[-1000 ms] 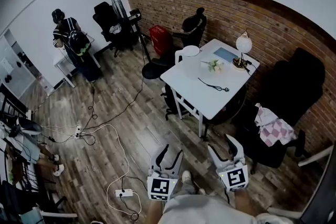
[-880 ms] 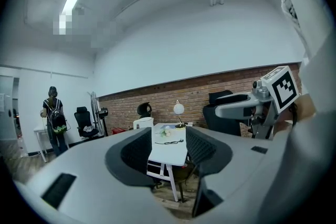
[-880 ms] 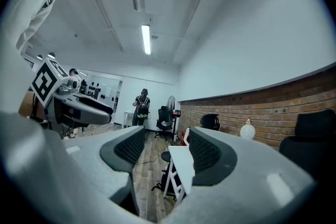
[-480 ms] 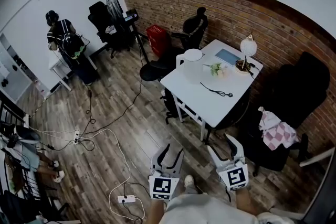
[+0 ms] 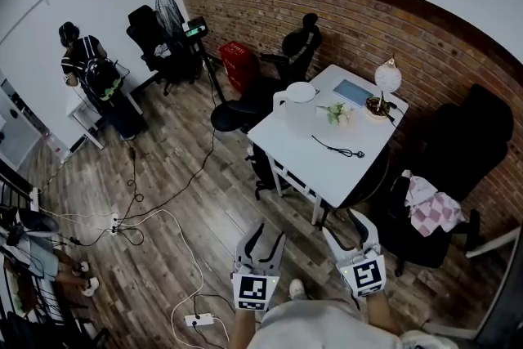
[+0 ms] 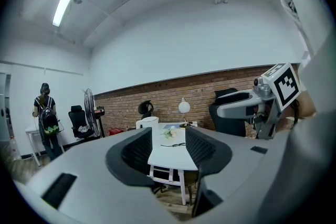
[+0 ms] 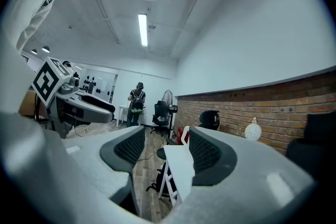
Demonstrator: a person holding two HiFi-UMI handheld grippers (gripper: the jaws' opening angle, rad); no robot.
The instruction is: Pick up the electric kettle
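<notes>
The white electric kettle (image 5: 300, 106) stands upright at the left corner of the white table (image 5: 327, 163). It shows small and far off in the left gripper view (image 6: 148, 123). Both grippers hang low in the head view, well short of the table. My left gripper (image 5: 264, 238) (image 6: 168, 147) is open, and only the distant table (image 6: 165, 155) shows between its pads. My right gripper (image 5: 347, 226) (image 7: 160, 149) is also open with nothing in it, pointing level along the table's edge (image 7: 178, 165).
On the table lie a black cable (image 5: 335, 149), a flower sprig (image 5: 337, 112), a blue pad (image 5: 353, 91) and a globe lamp (image 5: 386, 78). Black office chairs ring it; one holds a checked cloth (image 5: 429, 204). Cables and a power strip (image 5: 200, 320) cross the floor. A person (image 5: 86, 73) stands far left.
The whole view has slid toward the table: kettle and table sit a little nearer and lower in the head view. Both grippers keep their place and their jaws have not changed.
</notes>
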